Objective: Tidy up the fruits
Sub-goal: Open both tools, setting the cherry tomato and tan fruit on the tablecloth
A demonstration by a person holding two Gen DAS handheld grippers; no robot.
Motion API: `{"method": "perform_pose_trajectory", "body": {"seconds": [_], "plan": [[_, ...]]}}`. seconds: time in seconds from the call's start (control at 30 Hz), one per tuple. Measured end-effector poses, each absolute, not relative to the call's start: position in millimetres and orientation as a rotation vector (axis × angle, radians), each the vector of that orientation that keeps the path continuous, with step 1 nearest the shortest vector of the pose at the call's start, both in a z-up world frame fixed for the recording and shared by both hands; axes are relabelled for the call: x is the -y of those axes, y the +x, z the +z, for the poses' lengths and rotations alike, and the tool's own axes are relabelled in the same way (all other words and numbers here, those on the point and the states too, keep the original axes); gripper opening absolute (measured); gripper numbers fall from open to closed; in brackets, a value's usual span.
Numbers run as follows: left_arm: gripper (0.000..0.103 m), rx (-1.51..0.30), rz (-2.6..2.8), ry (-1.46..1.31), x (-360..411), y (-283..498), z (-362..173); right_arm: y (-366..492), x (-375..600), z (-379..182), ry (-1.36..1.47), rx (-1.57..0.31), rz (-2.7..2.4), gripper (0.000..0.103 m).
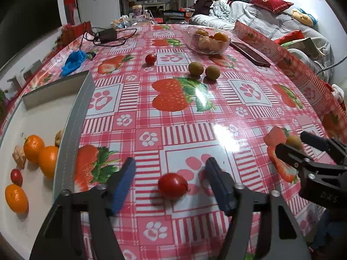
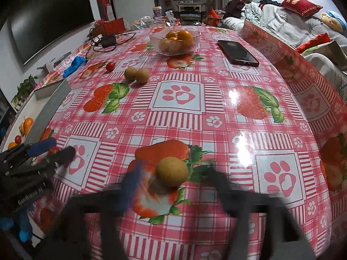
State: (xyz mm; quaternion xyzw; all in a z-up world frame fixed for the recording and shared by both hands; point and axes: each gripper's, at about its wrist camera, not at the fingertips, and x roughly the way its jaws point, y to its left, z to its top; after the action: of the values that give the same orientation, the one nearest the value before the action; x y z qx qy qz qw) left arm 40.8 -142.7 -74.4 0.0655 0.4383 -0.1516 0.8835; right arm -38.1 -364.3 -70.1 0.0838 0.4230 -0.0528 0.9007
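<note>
Red and round, the small tomato (image 1: 172,185) lies on the strawberry-print table (image 1: 195,119) between our left gripper's (image 1: 170,173) spread jaws, the brown-green round fruit (image 2: 172,171) between our right gripper's (image 2: 173,182) spread jaws, both seemingly bound for the grey-rimmed white tray (image 1: 71,125).

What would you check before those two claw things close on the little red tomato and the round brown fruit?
1. Left gripper jaws apart: ok.
2. Cherry tomato between its fingers, untouched: ok.
3. Right gripper jaws apart: ok, though blurred.
4. Brown longan-like fruit centred between its fingers: ok.
5. Space left in the white tray beside the oranges: ok.
6. The two grippers far enough apart to close safely: cannot tell.
</note>
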Motion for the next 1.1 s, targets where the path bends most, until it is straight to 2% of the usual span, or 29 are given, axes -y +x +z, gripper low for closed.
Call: {"method": "perform_pose_trajectory", "body": {"seconds": [0.17, 0.2, 0.23, 0.27, 0.47, 1.1], "plan": [[0.083, -0.877, -0.309, 0.13, 144.7, 41.0, -78.3, -36.3, 364.6, -75.9, 0.149, -0.867, -0.127, 0.084], [0.085, -0.874, -0.313, 0.129, 144.5, 40.9, -78.7, -35.5, 363.6, -76.5, 0.146, -0.864, -0.13, 0.088], [0.087, -0.872, -0.323, 0.132, 144.9, 40.8, -79.2, -34.1, 362.2, -77.7, 0.145, -0.862, -0.124, 0.098], [0.088, -0.873, -0.327, 0.138, 145.9, 41.0, -79.4, -31.4, 359.3, -80.6, 0.13, -0.874, -0.122, 0.103], [0.091, -0.876, -0.317, 0.131, 145.6, 42.7, -80.4, -28.8, 355.9, -82.5, 0.104, -0.885, -0.119, 0.103], [0.092, -0.869, -0.314, 0.13, 144.3, 40.8, -81.1, -29.7, 356.1, -82.1, 0.103, -0.881, -0.124, 0.103]]}}
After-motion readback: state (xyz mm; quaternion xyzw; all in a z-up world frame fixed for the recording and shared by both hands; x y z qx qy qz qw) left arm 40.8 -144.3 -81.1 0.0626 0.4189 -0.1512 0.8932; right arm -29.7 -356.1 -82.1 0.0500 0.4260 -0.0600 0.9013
